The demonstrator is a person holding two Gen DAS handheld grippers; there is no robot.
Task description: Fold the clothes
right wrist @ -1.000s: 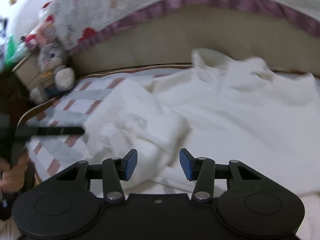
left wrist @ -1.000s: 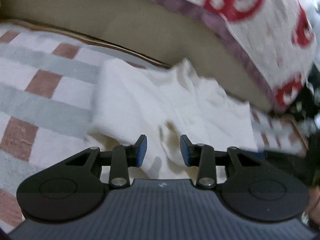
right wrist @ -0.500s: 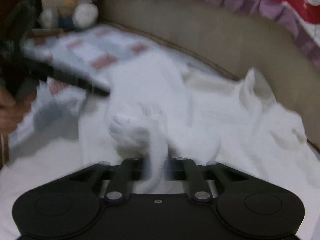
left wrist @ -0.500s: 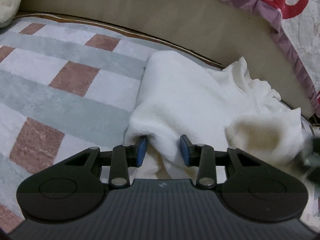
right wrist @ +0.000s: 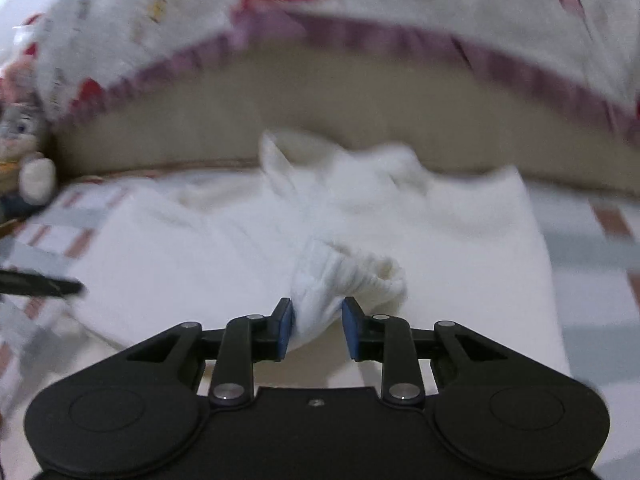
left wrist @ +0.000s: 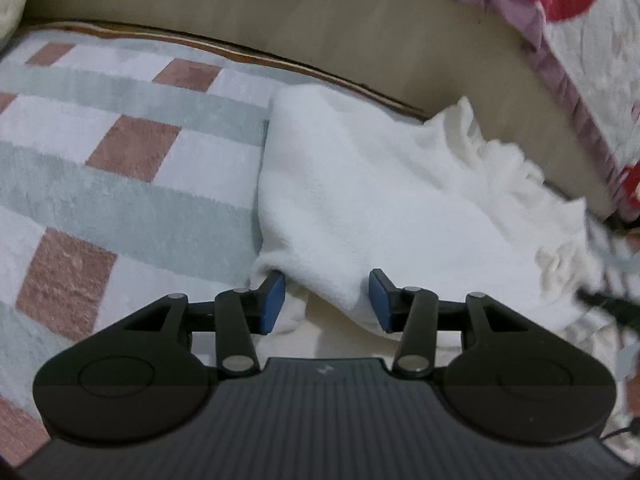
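A white fleecy garment (left wrist: 380, 200) lies spread on a checked blanket, its collar ruffled toward the bed side. In the left wrist view my left gripper (left wrist: 327, 300) straddles a fold at the garment's near edge. Its jaws are opening and the pads stand off the cloth. In the right wrist view the garment (right wrist: 200, 248) fills the middle, and a ribbed sleeve cuff (right wrist: 352, 276) lies folded onto the body. My right gripper (right wrist: 317, 328) has the sleeve between its jaws, which are opening, with a small gap at the right pad.
The pink, grey and white checked blanket (left wrist: 120, 184) covers the floor to the left. A beige mattress side (left wrist: 280, 12) rises behind, with a quilt with red prints (left wrist: 580, 20) hanging over it. A plush rabbit (right wrist: 20, 136) sits at the far left.
The right gripper carried the sleeve across onto the garment's body and its jaws have parted after pinching it. The left gripper's jaws widened on the fold; the left hand stayed put.
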